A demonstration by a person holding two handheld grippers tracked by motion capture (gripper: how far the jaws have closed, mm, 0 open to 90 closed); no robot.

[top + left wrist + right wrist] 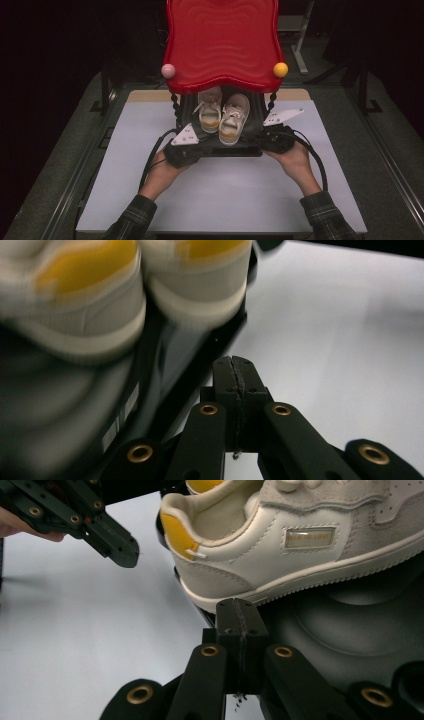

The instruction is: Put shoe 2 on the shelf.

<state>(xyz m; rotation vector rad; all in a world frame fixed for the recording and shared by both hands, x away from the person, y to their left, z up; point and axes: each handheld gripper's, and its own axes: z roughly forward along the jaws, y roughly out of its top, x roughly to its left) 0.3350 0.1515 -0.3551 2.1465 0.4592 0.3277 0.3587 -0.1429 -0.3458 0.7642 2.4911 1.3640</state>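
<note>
A pair of white sneakers with yellow heel patches sat side by side on a black stand at the middle of the table, under the near edge of a red wavy tray raised on twisted black posts. Their long axes ran away from the person, toes pointing under the tray and heels toward the near edge of the stand. The right-hand shoe sat slightly nearer the person than its mate.

The left gripper lay at the stand's near left corner, its jaws pressed together on nothing, as the left gripper view showed, with the heels blurred just above and to one side. The right gripper lay at the near right corner, its jaws likewise closed and empty, the tip just below the sole of the nearer shoe; whether it touched could not be told. The left gripper appeared in the right gripper view across the bare table.

A pink ball and a yellow ball capped the tray's near corners. The tray overhung the toes and closed off the room above; the posts flanked the stand. Open white table lay on the near side and on both flanks, dark floor beyond its edges.
</note>
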